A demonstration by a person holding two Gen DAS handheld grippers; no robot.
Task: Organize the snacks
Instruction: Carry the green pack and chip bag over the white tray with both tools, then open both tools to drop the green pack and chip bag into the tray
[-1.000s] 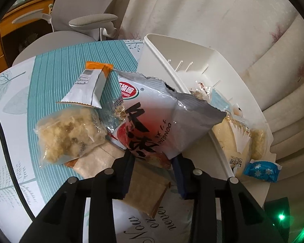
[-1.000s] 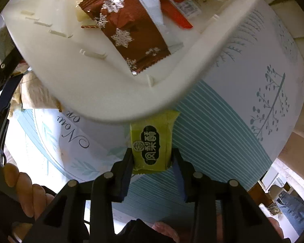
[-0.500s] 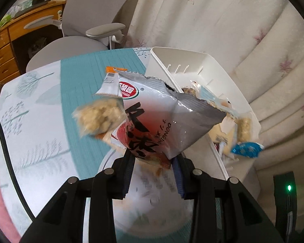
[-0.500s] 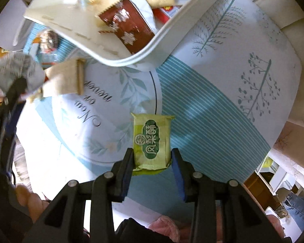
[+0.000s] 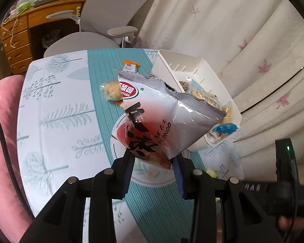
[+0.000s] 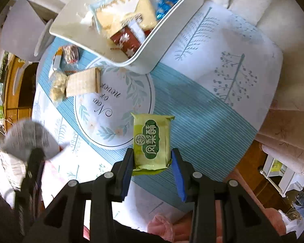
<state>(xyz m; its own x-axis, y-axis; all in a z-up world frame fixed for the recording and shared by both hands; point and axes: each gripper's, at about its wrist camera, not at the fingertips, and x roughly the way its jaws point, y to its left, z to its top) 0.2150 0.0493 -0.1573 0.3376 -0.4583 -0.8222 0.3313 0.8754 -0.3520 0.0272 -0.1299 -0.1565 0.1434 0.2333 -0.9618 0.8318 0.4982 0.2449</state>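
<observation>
White bin (image 6: 143,46) on the table's far side holding wrapped snacks, left gripper (image 5: 154,160) clamping a grey bag (image 5: 162,119), right gripper (image 6: 152,160) clamping a green packet (image 6: 152,141)

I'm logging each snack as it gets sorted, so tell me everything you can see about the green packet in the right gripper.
The green packet is a small rectangular pillow pack of shiny yellow-green film with crimped ends. A dark green label with pale characters and a round emblem runs along its length. It looks sealed and undamaged. The right gripper clamps its near end from both sides, holding it in the air above the patterned tablecloth, apart from the white bin.
</observation>
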